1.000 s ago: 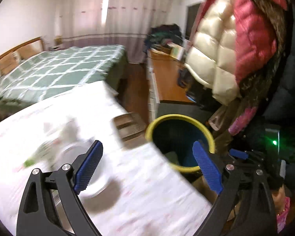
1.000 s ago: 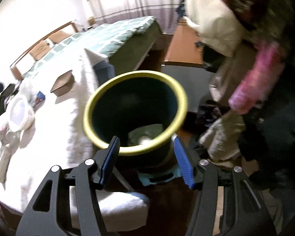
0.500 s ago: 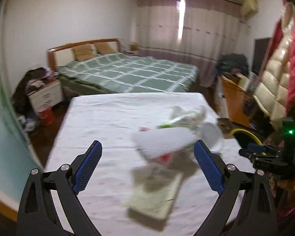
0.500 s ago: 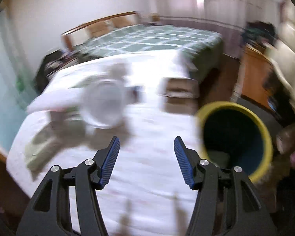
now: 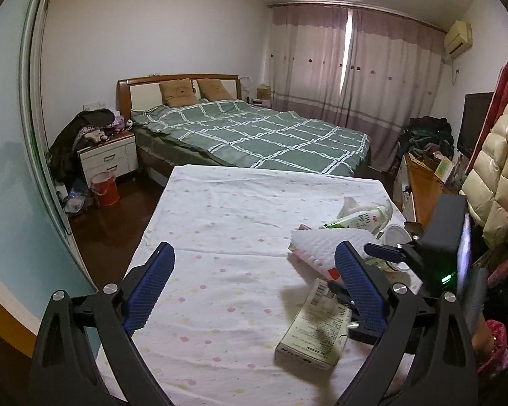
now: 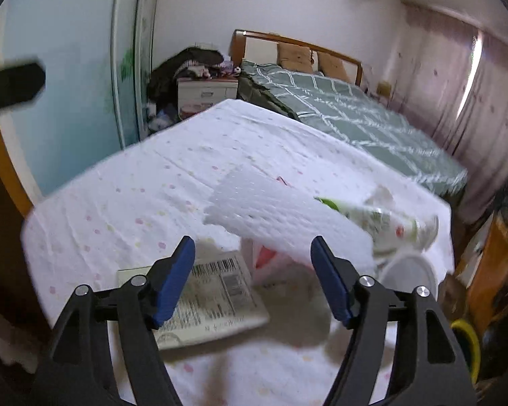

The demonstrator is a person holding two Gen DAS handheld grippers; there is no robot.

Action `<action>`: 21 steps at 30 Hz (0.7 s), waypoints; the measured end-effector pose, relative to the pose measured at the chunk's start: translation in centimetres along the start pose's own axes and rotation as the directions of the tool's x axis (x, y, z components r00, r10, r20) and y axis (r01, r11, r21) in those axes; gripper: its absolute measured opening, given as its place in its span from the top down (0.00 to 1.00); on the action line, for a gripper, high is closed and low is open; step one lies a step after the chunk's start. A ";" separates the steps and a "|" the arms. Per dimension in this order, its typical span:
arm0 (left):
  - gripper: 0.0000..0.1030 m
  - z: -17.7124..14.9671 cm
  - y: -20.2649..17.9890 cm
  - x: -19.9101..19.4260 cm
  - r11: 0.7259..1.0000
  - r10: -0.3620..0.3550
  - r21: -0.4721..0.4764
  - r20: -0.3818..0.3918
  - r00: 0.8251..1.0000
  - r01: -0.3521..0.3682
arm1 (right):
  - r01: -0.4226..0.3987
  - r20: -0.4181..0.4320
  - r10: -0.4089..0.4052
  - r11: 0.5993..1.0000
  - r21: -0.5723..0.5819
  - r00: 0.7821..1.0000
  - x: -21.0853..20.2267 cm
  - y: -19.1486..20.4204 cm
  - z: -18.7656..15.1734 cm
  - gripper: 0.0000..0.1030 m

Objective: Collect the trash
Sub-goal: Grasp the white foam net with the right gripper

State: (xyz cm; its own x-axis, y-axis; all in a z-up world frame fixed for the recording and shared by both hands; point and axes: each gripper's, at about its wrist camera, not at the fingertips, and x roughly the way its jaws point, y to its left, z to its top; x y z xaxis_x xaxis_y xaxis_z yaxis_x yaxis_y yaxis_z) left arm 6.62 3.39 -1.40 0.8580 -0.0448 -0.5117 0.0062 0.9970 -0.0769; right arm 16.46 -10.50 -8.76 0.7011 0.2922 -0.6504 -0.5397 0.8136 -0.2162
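On the table's white dotted cloth (image 5: 227, 209) (image 6: 135, 196) lies a pile of trash: a flat printed box with a barcode (image 5: 313, 330) (image 6: 206, 301), a white foam sheet (image 5: 325, 242) (image 6: 288, 213), a green-and-white wrapper (image 5: 359, 218) (image 6: 382, 220) and a white plastic cup (image 5: 394, 237) (image 6: 408, 270). My left gripper (image 5: 254, 291) is open over bare cloth, left of the pile. My right gripper (image 6: 252, 277) hovers above the box and foam with its jaws opening; nothing is pressed between them. One of its fingers (image 5: 384, 251) shows in the left wrist view.
A yellow-rimmed bin (image 6: 467, 341) stands off the table's right end. Behind the table are a green checked bed (image 5: 254, 135), a white nightstand (image 5: 106, 159) and a red bucket (image 5: 105, 189). Puffy jackets (image 5: 498, 176) hang at the right above a wooden dresser (image 5: 423, 186).
Both grippers have swung away from the bin and now face the table and its trash pile. The right jaws stand wider than before.
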 end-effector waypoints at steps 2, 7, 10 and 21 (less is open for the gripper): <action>0.09 0.0 -0.1 0.3 1.000 -0.002 -0.003 -0.008 1.000 0.001 | 0.059 -0.001 -0.059 0.997 -0.050 0.998 1.1 1.1 0.3 0.35; 0.09 -0.1 -0.5 0.8 1.000 -0.019 -0.005 -0.022 1.000 0.019 | 0.134 0.017 -0.133 0.982 -0.131 0.991 2.9 1.6 1.0 0.36; 0.09 -0.2 -0.9 0.9 1.000 -0.030 0.000 -0.026 0.999 0.030 | 0.130 0.010 -0.130 0.982 -0.138 0.992 3.6 1.7 1.5 0.64; 0.09 -0.4 -1.5 1.7 0.999 -0.046 0.002 -0.044 0.998 0.046 | -0.086 0.116 0.070 0.987 0.137 0.991 -0.8 -5.3 2.9 0.90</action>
State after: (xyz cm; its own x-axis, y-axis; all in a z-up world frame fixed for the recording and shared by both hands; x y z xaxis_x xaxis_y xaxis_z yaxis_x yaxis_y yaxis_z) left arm 7.83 1.78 -2.50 0.8335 -0.0936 -0.5445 0.0468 0.9940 -0.0992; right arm 20.11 -13.59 -4.99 0.7108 0.4051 -0.5750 -0.5291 0.8466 -0.0577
